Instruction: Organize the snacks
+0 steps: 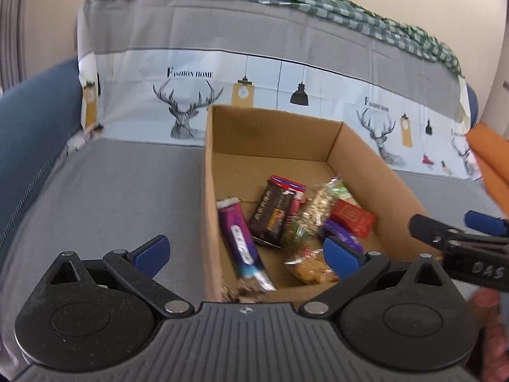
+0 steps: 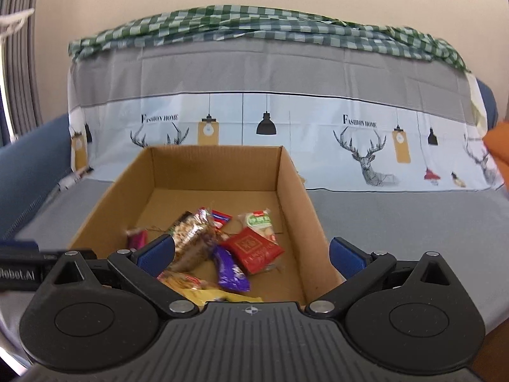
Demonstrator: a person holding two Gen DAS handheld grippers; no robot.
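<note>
An open cardboard box stands on the sofa seat and holds several snacks. In the left wrist view I see a long purple packet, a dark brown bar, a clear nut bag and a red packet. My left gripper hangs open over the box's near left wall with nothing between its fingers. In the right wrist view my right gripper is open above the box's near right corner, over the red packet and a small purple packet. It holds nothing.
The sofa seat wears a grey cover with a deer print on the backrest. A green checked cloth lies along the top. A blue armrest is at the left, an orange cushion at the right.
</note>
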